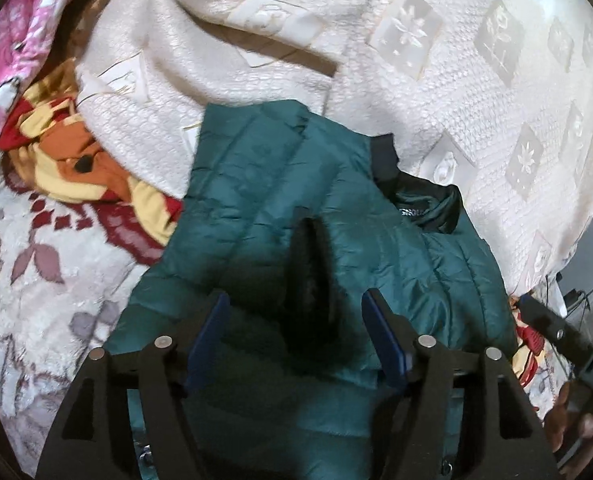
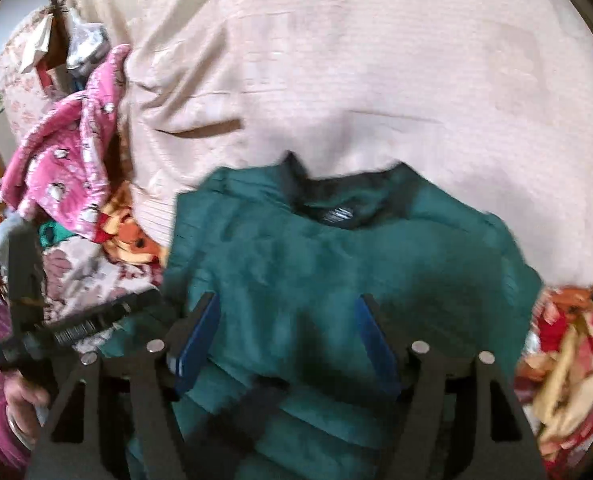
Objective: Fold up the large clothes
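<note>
Teal quilted jacket (image 1: 296, 208) on cream bedspread (image 1: 436, 80), pink blanket (image 2: 68, 152) beside

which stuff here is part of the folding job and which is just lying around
Part of the job:
- green puffer jacket
- left gripper, open
- right gripper, open

Just lying about:
- pink patterned garment
- cream bedspread
- orange cartoon blanket
</note>
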Motion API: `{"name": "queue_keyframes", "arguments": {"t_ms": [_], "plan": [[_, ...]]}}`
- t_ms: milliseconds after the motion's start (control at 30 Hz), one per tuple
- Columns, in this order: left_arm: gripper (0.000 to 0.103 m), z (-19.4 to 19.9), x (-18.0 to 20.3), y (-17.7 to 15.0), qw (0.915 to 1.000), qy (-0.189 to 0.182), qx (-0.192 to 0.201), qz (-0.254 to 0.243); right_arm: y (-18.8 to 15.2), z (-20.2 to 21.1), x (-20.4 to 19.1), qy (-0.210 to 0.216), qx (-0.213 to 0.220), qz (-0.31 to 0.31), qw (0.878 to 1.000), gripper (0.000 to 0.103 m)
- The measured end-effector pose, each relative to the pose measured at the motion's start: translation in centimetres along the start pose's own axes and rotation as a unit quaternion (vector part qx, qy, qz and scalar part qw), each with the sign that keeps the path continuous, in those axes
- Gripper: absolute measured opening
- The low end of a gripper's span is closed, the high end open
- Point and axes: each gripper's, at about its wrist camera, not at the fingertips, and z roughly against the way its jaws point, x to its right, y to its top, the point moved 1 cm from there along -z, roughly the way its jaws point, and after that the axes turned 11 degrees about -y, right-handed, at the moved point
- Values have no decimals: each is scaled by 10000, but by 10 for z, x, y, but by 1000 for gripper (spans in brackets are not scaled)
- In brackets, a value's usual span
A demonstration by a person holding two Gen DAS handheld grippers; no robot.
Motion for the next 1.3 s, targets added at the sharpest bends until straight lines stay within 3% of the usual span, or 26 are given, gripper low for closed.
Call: {"name": "queue_keyframes", "arguments": {"t_ms": [133,333,400,633,700,800,900,1033,1133,1300], "plan": [[46,-21,13,0,9994,161,-146,-274,-18,2,40,-195,-181,-323,9991,73],[45,-53,17,-5,9962,704,-216,-472,-40,-1,76,-578,-185,-546,9967,73],[45,-58,15,-7,9962,694,-265,-450,-43,-2,84,-761,-191,-546,9954,73],[44,-65,15,-9,9959,743,-254,-450,-51,-6,107,-668,-284,-949,9928,73],[37,-65,16,-8,9966,675,-230,-423,-52,-8,108,-670,-292,-979,9925,73],[0,-65,21,-7,9956,649,-269,-624,-49,-10,107,-708,-257,-944,9927,73],[0,-53,35,0,9912,797,6,-1053,-45,-15,102,-726,-277,-873,9931,73],[0,-25,37,26,9880,786,412,-1265,-40,-28,93,-676,-362,-837,9935,73],[0,-15,30,45,9820,1027,621,-1460,-35,-43,83,-561,-421,-804,9943,73],[0,-21,0,52,9779,1443,541,-1410,-29,-86,56,-613,-681,-606,9939,73]]}}
